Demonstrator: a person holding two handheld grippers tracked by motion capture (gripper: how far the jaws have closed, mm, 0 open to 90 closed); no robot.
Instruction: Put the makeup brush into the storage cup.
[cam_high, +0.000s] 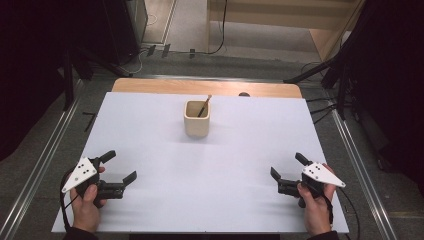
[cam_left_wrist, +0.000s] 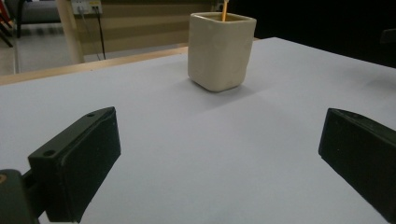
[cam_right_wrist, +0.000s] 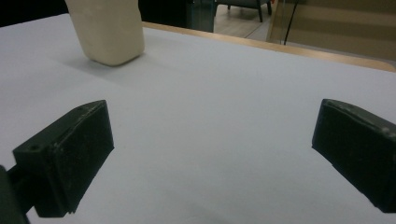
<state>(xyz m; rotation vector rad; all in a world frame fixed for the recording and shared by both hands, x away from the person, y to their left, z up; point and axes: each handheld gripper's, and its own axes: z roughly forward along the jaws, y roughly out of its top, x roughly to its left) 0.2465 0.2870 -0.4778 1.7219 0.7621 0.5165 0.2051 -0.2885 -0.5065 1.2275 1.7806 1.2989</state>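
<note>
A cream square cup (cam_high: 197, 119) stands upright at the middle back of the white table sheet (cam_high: 150, 145), with a thin wooden stick (cam_high: 204, 106) leaning inside it. My left gripper (cam_high: 120, 166) rests near the front left corner, open and empty, held by a hand. My right gripper (cam_high: 287, 166) rests near the front right, also open and empty. From the left gripper view the cup (cam_left_wrist: 220, 50) sits ahead, far beyond the jaws, the stick (cam_left_wrist: 224, 9) poking out of it. The right gripper view has the cup (cam_right_wrist: 108, 31) at upper left.
A wooden table edge (cam_high: 205, 87) runs behind the sheet, with a small dark object (cam_high: 244, 94) on it. Metal rails (cam_high: 40, 165) flank the table on both sides. Cables lie on the floor at the back.
</note>
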